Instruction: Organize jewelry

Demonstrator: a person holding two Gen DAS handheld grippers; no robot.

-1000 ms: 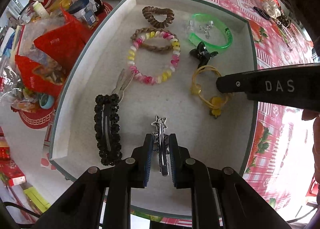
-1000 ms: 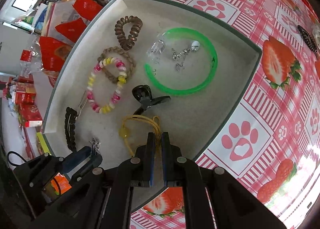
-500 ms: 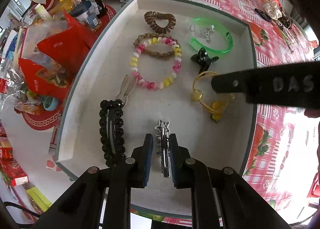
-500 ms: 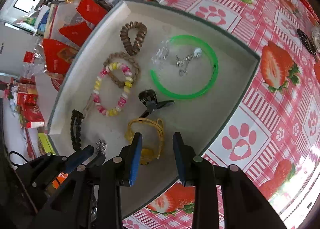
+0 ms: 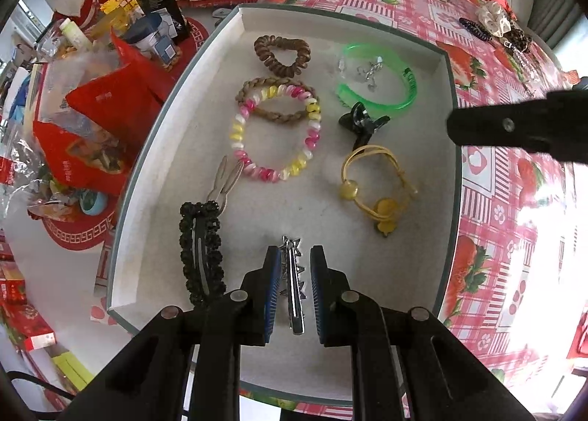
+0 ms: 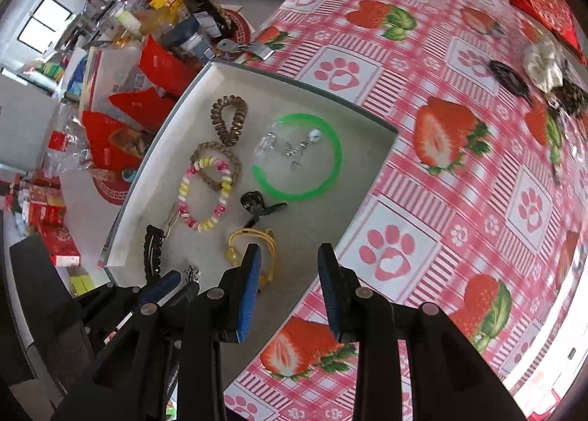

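A white tray (image 5: 446,64) holds several hair pieces. A silver star clip (image 5: 294,285) lies on the tray floor between the fingers of my left gripper (image 5: 296,263), which is open with gaps on both sides of the clip. A yellow bead hair tie (image 5: 378,186) lies in the tray's right part, also in the right wrist view (image 6: 257,241). My right gripper (image 6: 288,261) is open and empty, above the tray's near edge and the tablecloth. It shows as a black bar in the left wrist view (image 5: 514,125).
The tray also holds a black beaded clip (image 5: 200,248), a pink-yellow coil band (image 5: 275,134), a green bangle (image 5: 378,79), a black claw clip (image 5: 362,121) and brown ties (image 5: 283,53). More hair pieces (image 6: 540,72) lie on the strawberry cloth. Red packets (image 5: 92,119) crowd the left.
My right gripper opened, let go of the yellow hair tie and drew back toward the tray's right edge. My left gripper opened and the star clip now lies loose between its fingers.
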